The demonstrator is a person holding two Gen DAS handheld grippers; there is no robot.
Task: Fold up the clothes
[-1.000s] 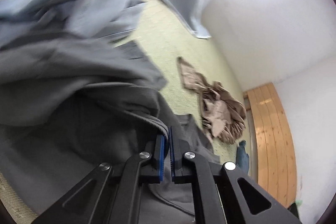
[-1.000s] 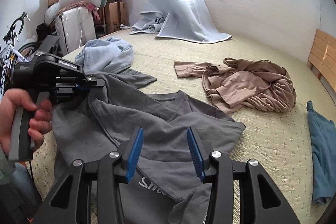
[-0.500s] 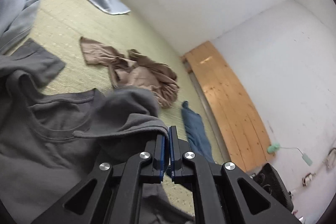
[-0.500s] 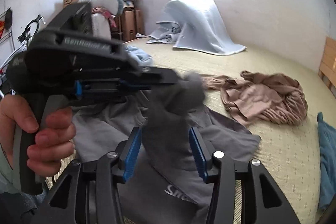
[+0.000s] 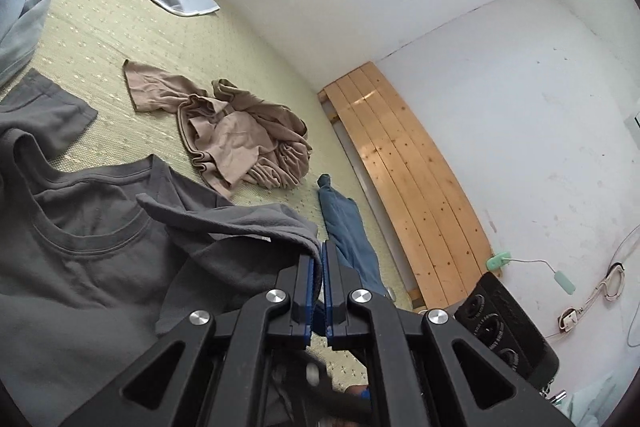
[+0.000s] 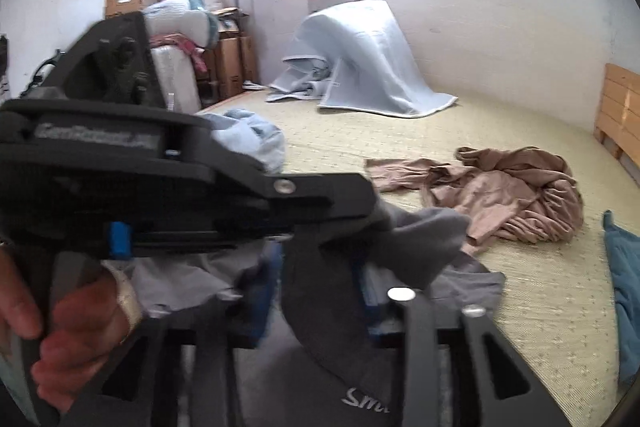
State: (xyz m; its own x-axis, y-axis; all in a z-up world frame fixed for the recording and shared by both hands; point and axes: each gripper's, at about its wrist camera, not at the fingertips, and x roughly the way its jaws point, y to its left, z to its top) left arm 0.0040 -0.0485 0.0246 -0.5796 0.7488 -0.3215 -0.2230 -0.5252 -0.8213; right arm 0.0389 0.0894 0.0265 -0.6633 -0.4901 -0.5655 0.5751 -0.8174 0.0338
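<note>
— where's the shirt?

— the grey t-shirt (image 5: 92, 251) lies spread on the bed mat (image 5: 104, 39), collar up and open toward the left wrist view, one sleeve out to the upper left. a fold of its edge is lifted clear of the mat.

— who has it?

— the left gripper (image 5: 321, 267) has its jaws together on that lifted fold, cloth pinched between the blue pads. the right gripper (image 6: 316, 291) sits just below it; its jaws are closing, with a hanging flap of the same grey cloth between them. the view is blurred, so i can't say the pads press on it yet.

— how will it handle?

— soft and light, i'd judge. it drapes and sags wherever it isn't held, so one pinch only bunches it. better to take it at a hem or shoulder seam, where the cloth is doubled and less likely to slip, with the two grips well apart so the fabric hangs flat.

— anything near it?

— a crumpled tan garment (image 5: 240, 135) beyond the collar, a blue garment (image 5: 348, 227) beside the wooden headboard (image 5: 404, 163), and a pale blue blanket (image 6: 360, 63) draped under the window, all apart from the shirt.
</note>
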